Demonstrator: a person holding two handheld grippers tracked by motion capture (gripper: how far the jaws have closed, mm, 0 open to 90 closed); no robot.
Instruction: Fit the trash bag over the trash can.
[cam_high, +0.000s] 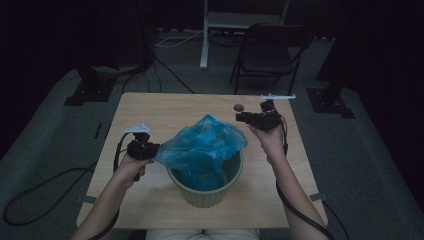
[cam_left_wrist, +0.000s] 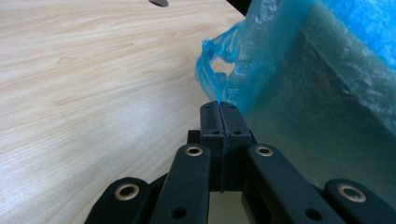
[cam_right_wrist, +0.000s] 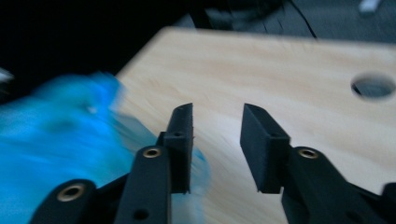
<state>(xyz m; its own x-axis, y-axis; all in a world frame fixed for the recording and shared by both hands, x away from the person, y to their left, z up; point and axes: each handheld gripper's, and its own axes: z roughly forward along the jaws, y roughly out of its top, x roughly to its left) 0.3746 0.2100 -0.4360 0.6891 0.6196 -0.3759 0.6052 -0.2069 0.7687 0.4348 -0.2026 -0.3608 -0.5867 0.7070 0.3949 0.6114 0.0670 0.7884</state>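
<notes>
At the table's left, the left gripper (cam_high: 150, 149) clamps a corner of the blue plastic bag (cam_high: 205, 142), which drapes over the rim of the green bin (cam_high: 205, 192) and bunches upward from its mouth. Right of the bag, the right gripper (cam_high: 241, 117) stands with fingers parted on nothing, bare wooden table (cam_high: 150, 107) and a round hole (cam_right_wrist: 372, 87) beyond them.

table (cam_high: 150, 107): pot (cam_high: 205, 192) stands on its near middle | bag (cam_high: 202, 142) sits in the pot, spilling over the left rim | left gripper (cam_high: 156, 148) at the bag's left edge (jaws pinching it) | right gripper (cam_high: 239, 118) behind-right of the bag | hole (cam_high: 239, 107) in the tabletop just behind it | chair (cam_high: 270, 50) beyond the table
</notes>
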